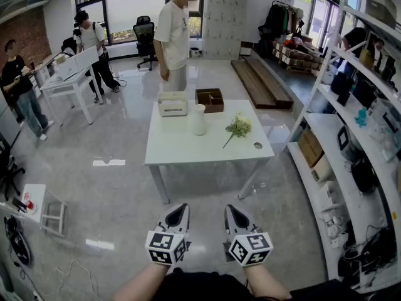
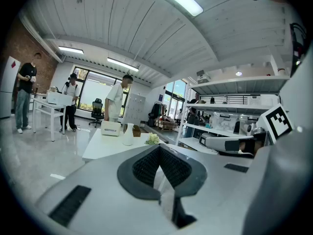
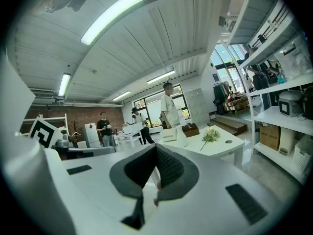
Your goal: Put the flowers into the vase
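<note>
A white vase (image 1: 198, 119) stands upright near the middle of the white table (image 1: 182, 149). A bunch of pale green-white flowers (image 1: 238, 127) lies flat on the table to the vase's right, stem toward me. Both grippers are well short of the table, low over the floor. My left gripper (image 1: 177, 208) and right gripper (image 1: 235, 209) are side by side, both shut and holding nothing. The left gripper view shows the vase (image 2: 128, 135) and flowers (image 2: 153, 139) far beyond the shut jaws. The right gripper view shows the vase (image 3: 181, 137) and flowers (image 3: 211, 135) likewise.
A white box (image 1: 173, 104) and a brown wooden box (image 1: 210, 99) sit at the table's far edge, with a person (image 1: 174, 36) standing behind them. White shelves (image 1: 351, 137) line the right side. More people and a desk (image 1: 69, 80) are at far left.
</note>
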The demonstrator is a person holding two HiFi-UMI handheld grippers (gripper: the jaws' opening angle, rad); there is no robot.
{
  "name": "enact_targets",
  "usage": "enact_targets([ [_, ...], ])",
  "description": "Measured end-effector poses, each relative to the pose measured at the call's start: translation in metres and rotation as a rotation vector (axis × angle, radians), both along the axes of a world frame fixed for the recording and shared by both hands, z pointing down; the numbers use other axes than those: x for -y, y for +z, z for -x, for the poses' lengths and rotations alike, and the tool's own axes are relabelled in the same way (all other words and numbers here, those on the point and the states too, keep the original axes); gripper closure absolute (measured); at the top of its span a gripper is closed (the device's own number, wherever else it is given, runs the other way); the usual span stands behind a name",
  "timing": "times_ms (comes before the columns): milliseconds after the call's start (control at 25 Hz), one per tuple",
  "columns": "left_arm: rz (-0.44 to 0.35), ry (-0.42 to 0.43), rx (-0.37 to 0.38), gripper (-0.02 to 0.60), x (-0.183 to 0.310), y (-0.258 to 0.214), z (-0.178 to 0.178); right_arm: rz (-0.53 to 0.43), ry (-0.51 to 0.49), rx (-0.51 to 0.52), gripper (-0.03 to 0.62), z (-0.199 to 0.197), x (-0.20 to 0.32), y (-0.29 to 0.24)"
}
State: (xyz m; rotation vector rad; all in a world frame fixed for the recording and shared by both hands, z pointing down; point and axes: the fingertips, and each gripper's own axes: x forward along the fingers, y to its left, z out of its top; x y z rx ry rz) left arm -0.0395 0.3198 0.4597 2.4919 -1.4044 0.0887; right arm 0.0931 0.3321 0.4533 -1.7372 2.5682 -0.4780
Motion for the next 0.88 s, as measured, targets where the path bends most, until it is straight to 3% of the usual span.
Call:
enact_targets([
  [520, 0.006, 0.001, -0.007, 0.58, 0.006, 0.006, 0.0, 0.024, -0.04, 0.036, 0.591, 0.006, 0.006, 0.008],
  [880, 0.026, 0.001, -0.022, 0.578, 0.013, 0.014, 0.015, 0.047, -0.048, 0.007, 0.591, 0.021, 0.014, 0.019],
])
